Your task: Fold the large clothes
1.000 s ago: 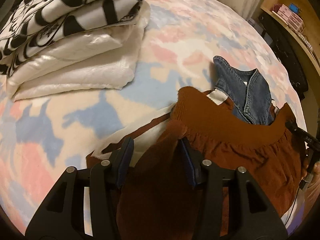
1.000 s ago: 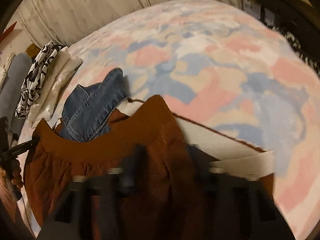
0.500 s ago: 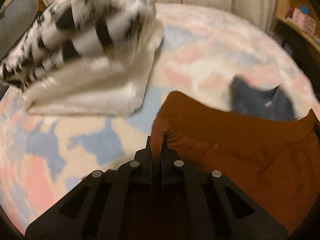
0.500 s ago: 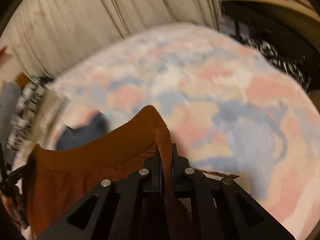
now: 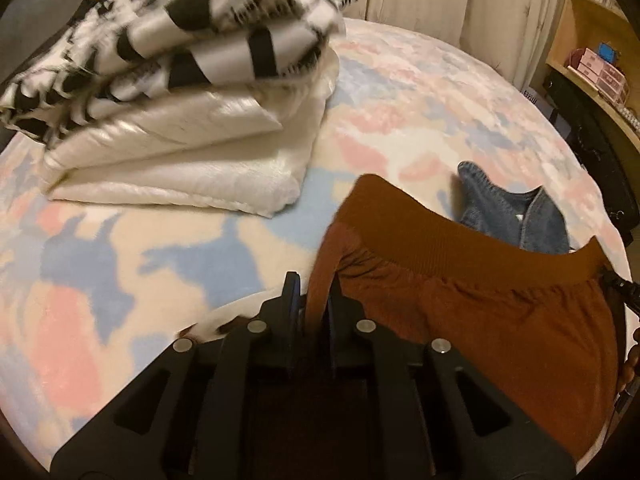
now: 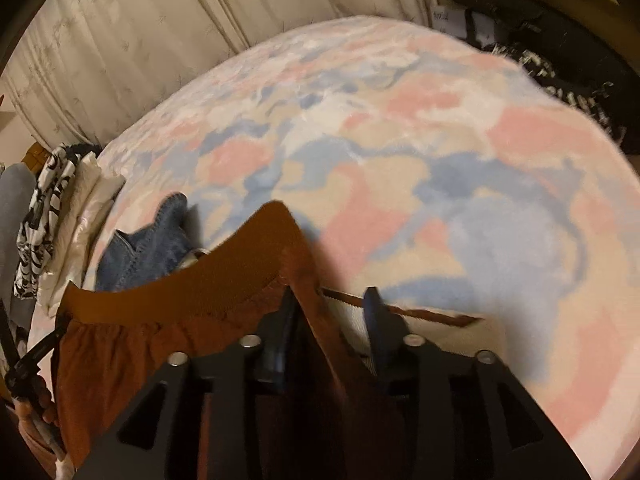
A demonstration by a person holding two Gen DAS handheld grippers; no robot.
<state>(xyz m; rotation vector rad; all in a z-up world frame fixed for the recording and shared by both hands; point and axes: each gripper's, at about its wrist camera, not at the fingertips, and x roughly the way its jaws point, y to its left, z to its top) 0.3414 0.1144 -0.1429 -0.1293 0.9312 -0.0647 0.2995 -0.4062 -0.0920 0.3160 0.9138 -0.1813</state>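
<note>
Left gripper (image 5: 311,300): my jaws, just eased a little, pinch the rust-brown garment (image 5: 472,312) at its waistband corner.
Right gripper (image 6: 330,312): jaws just parted, standing apart with the other corner loose between them.
Garment: on the pastel blanket (image 5: 100,280), over denim (image 5: 516,216).
Far left: folded stack (image 5: 180,120).

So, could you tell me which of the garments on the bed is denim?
The blue garment lying partly under the brown one's waistband; the folded pile is white and black-and-white.
</note>
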